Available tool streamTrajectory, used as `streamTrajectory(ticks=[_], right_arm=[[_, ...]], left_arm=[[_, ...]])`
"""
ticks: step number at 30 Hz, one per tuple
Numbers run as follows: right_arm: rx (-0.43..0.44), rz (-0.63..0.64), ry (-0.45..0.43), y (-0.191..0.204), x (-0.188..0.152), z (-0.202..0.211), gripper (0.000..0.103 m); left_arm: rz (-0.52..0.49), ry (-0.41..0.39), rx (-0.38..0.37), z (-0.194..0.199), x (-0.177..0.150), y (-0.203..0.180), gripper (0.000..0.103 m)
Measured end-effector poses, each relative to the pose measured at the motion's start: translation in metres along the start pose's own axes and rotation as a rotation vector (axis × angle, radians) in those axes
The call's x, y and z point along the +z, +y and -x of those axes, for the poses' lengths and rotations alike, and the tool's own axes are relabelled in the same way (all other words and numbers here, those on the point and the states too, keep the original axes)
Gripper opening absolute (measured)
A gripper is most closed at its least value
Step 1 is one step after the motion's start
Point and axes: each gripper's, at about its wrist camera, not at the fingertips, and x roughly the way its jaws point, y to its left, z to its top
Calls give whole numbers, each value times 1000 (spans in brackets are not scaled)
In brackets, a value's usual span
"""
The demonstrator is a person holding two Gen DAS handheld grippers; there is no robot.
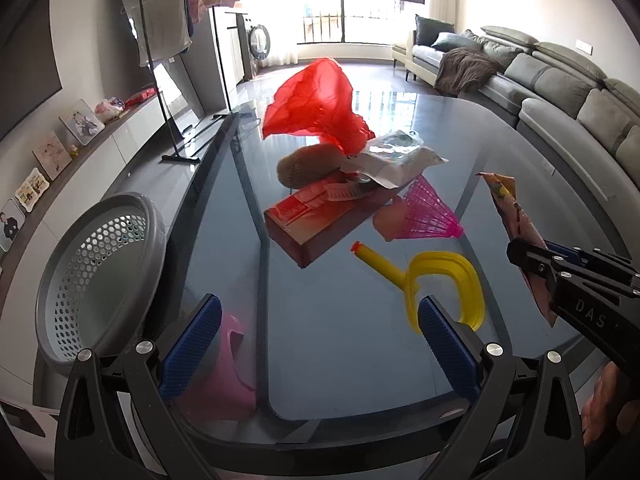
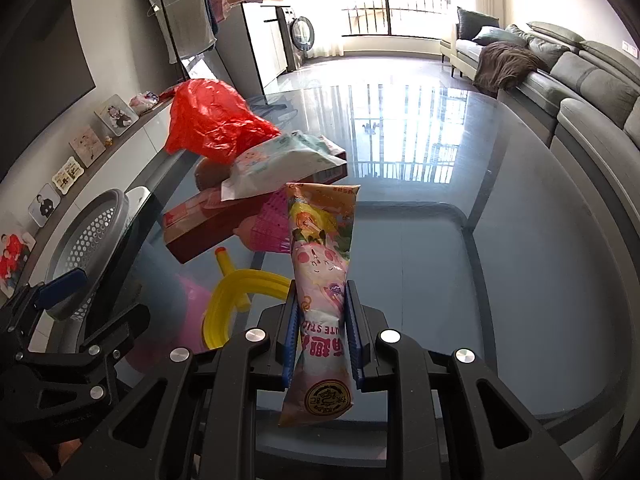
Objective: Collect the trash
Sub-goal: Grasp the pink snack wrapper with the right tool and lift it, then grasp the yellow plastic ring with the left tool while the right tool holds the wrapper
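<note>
Right claw: clenched on a pink snack packet, gripped between both blue pads at mid-length. The packet stands upright above the glass worktop, its top end pointing away from the claw and its bottom end hanging behind the pads toward the camera. In the left wrist view the same packet sits to the right of the left claw, held by the right claw.

Left claw: released, pads spread wide apart, nothing between them, positioned over the near edge of the worktop.

Ahead of the left claw lies a pile on the worktop: a red box, with a brown fuzzy item and a white wipes pack on top of it, and a red plastic bag at the far end of the pile. A pink shuttlecock lies just right of the box. A yellow plastic toy lies just beyond the left claw's right finger.

To the left of the left claw, off the worktop edge, stands a grey perforated basket. A pink object shows through the glass, below the worktop.
</note>
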Motion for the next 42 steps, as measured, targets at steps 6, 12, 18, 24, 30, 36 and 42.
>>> streamTrajectory(ticks=[6, 12, 18, 24, 30, 36, 42], right_arm=[[-18, -94, -25, -37, -4, 20, 21], [-16, -128, -43, -54, -5, 34, 21], [-7, -120, -60, -55, -4, 41, 21], [-4, -123, -60, -55, -5, 45, 21], [0, -126, -52, -56, -5, 44, 21], [1, -118, -52, -53, -4, 42, 21], [27, -108, -55, -42, 1, 42, 21]], left_arm=[[-19, 37, -59, -11, 1, -31, 97], [-10, 104, -114, -29, 2, -57, 97], [-55, 113, -88, -40, 0, -81, 97], [-48, 159, -73, -58, -2, -83, 97], [-32, 166, -97, -64, -6, -79, 72], [-29, 144, -113, -58, -10, -75, 67], [-22, 81, -107, -30, -5, -60, 67]])
